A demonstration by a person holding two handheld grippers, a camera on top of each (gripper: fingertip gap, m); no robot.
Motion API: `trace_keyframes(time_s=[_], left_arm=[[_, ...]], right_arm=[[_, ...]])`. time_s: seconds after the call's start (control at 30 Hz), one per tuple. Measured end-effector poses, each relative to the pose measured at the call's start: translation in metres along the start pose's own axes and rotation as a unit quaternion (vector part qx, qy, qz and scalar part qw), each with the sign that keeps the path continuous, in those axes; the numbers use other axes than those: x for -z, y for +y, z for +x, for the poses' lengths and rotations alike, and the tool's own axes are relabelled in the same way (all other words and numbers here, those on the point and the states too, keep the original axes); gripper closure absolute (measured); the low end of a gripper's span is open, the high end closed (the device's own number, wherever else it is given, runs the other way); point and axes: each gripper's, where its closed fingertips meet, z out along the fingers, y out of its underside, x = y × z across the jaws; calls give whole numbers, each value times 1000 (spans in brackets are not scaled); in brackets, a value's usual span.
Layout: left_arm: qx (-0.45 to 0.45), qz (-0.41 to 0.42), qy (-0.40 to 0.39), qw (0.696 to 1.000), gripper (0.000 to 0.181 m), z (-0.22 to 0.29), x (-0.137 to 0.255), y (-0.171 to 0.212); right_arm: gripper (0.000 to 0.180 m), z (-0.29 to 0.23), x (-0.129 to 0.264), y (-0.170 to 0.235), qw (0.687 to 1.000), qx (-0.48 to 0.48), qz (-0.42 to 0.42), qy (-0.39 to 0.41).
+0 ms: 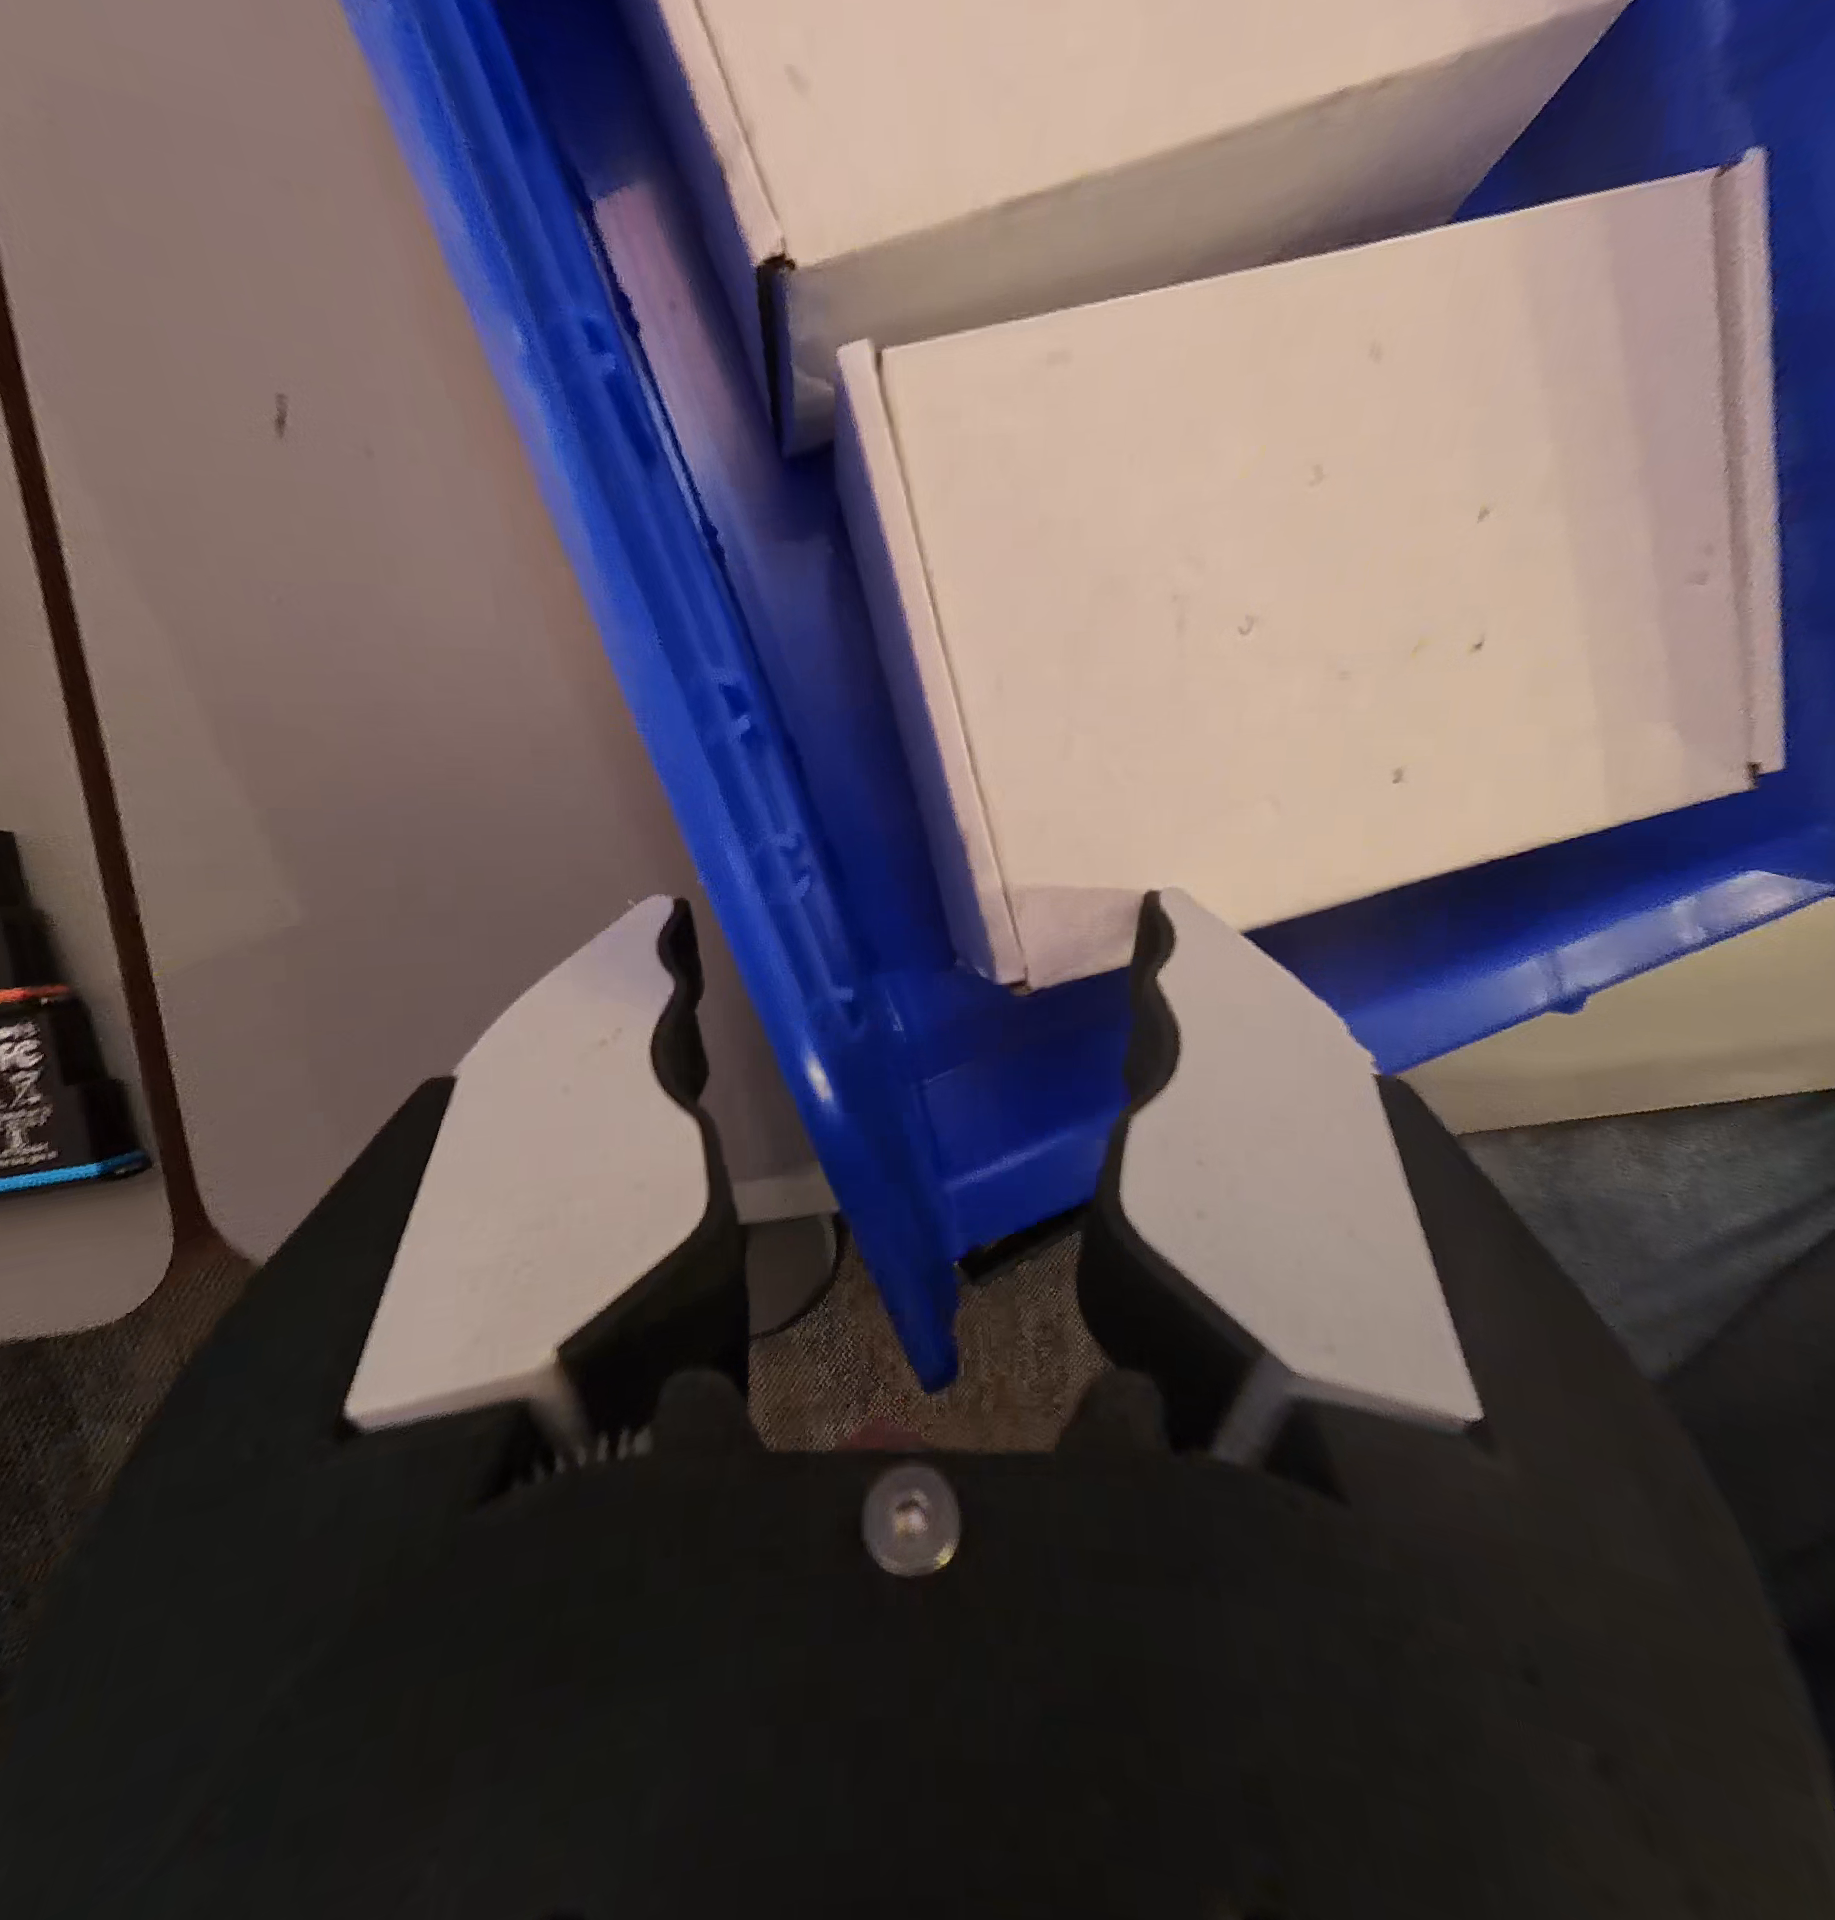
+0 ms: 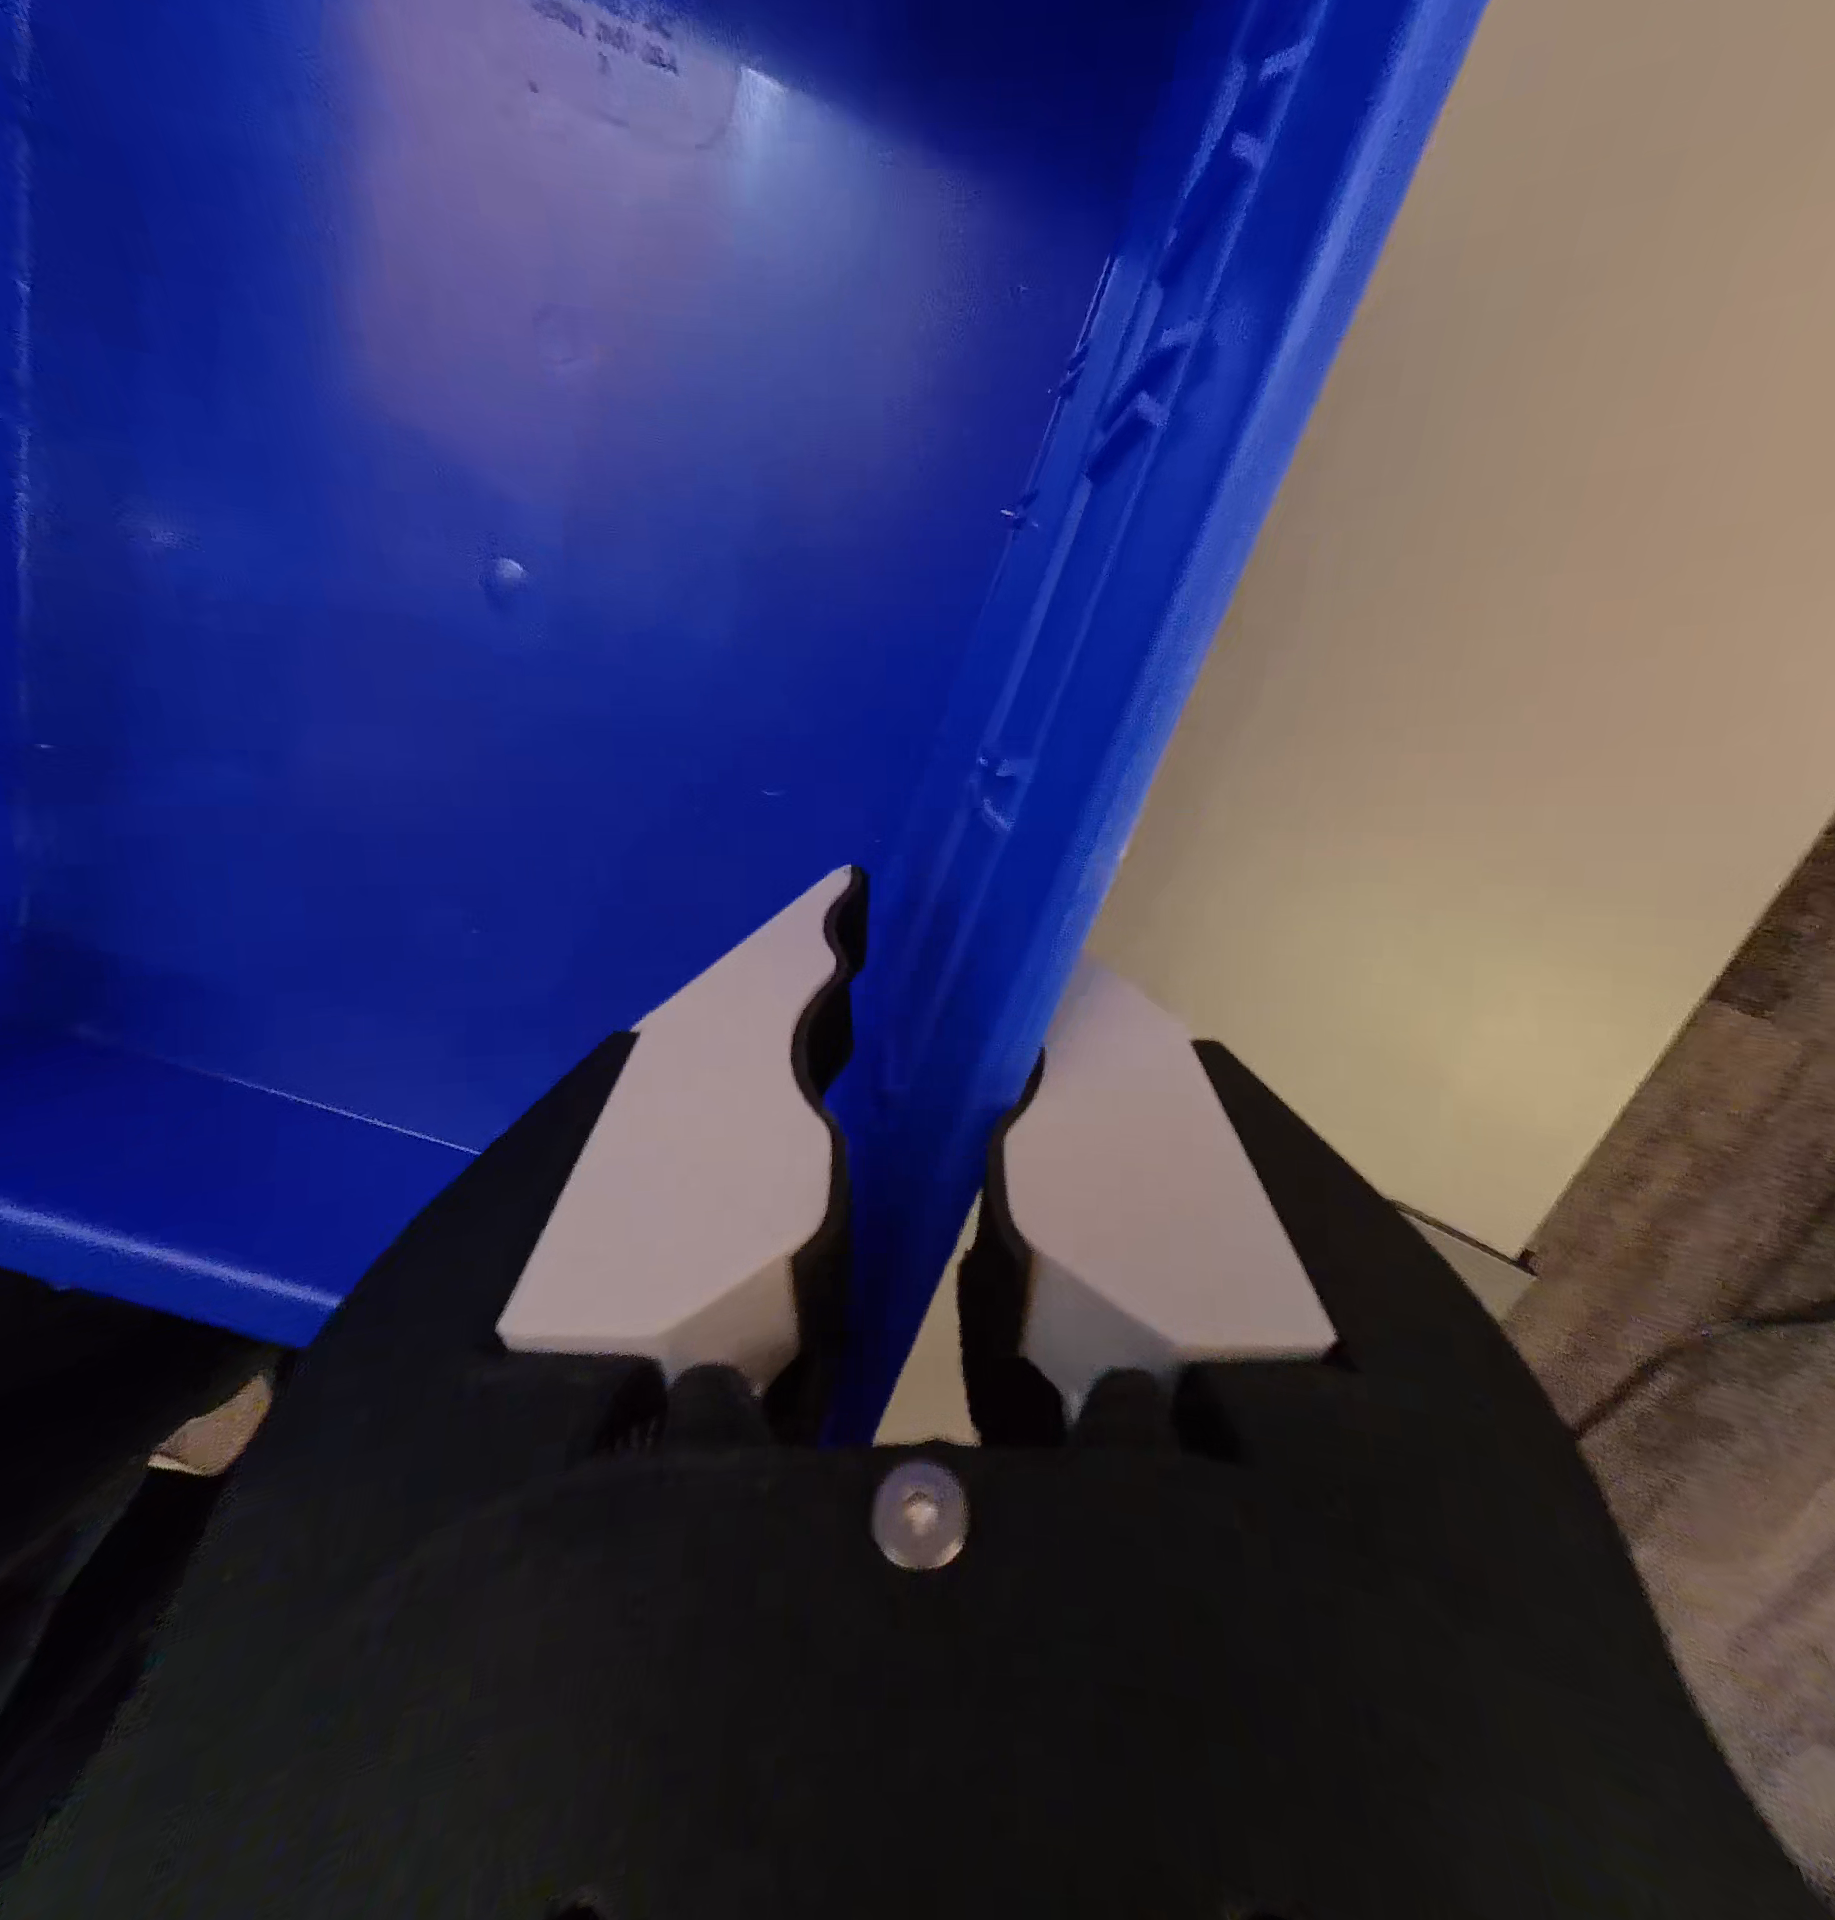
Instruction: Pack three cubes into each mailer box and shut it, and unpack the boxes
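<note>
A blue plastic bin (image 1: 684,623) holds two closed white mailer boxes, one near (image 1: 1360,603) and one farther back (image 1: 1100,104). My left gripper (image 1: 913,935) is open, its fingers standing apart on either side of the bin's near corner without pressing it. In the right wrist view my right gripper (image 2: 970,925) is shut on the bin's side wall (image 2: 954,935), one finger inside the bin (image 2: 373,623) and the other outside under the rim. No cubes are in view.
The bin sits at the edge of a pale table (image 1: 321,520), which also shows in the right wrist view (image 2: 1515,520). Black packages (image 1: 19,1018) lie at the far left. Grey carpet (image 2: 1723,1143) lies below the table edge.
</note>
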Motion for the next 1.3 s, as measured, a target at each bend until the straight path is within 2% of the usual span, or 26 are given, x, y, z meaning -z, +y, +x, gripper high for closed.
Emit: trace_keyframes(time_s=[0.1, 0.23, 0.53, 0.83, 0.93, 1.07, 1.2, 1.3], left_arm=[[7, 5, 15, 1000, 103, 1, -2, -4], [11, 2, 47, 999, 125, 4, -4, -10], [58, 25, 108, 992, 152, -10, -4, -18], [63, 37, 83, 994, 168, -42, -6, -34], [64, 40, 84, 994, 168, -45, -7, -40], [67, 64, 92, 991, 162, -42, -4, -42], [36, 129, 72, 988, 141, -41, 21, -59], [-50, 159, 32, 986, 116, -27, 43, -80]], right_arm=[[172, 2, -1, -3, 999, -29, 20, -29], [175, 5, -2, -6, 999, -33, 34, -20], [175, 7, 0, -4, 998, -36, 50, 7], [174, 20, 4, 5, 994, -74, 75, 30], [170, 23, 6, 4, 993, -70, 82, 43], [153, 30, 17, -1, 990, -53, 100, 89], [138, 41, 33, -7, 983, -35, 109, 147], [132, 43, 49, -16, 975, -23, 130, 178]])
